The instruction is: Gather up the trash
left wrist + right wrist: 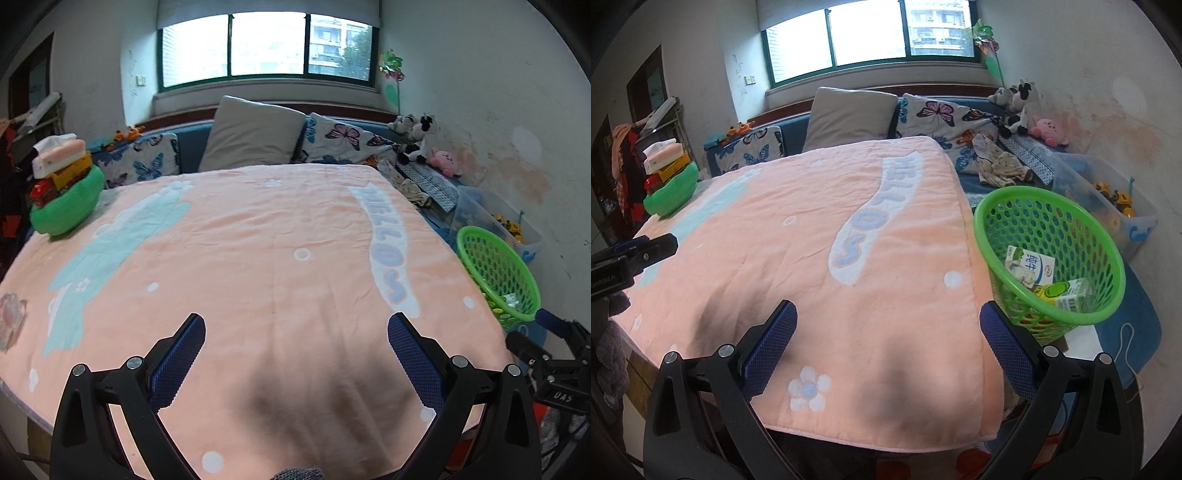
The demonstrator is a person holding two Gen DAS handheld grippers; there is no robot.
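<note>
A green mesh basket (pixel 1052 229) stands just off the right edge of the pink-blanketed table (pixel 820 280). It holds a white milk carton (pixel 1030 266) and a green and yellow carton (pixel 1067 293). My right gripper (pixel 888 328) hovers open over the table's near right corner, with nothing between its blue pads. My left gripper (pixel 296 332) is open and empty over the near middle of the blanket (pixel 277 240). A crumpled pinkish wrapper (pixel 11 321) lies at the table's far left edge. In the left wrist view the basket (pixel 495 269) sits at the right.
A green cushion bowl (pixel 66 206) piled with toy trucks and a tissue box sits at the table's back left corner. Behind the table are a sofa with pillows (pixel 255 136) and plush toys (pixel 417 136). A clear toy bin (pixel 1108 206) stands beyond the basket.
</note>
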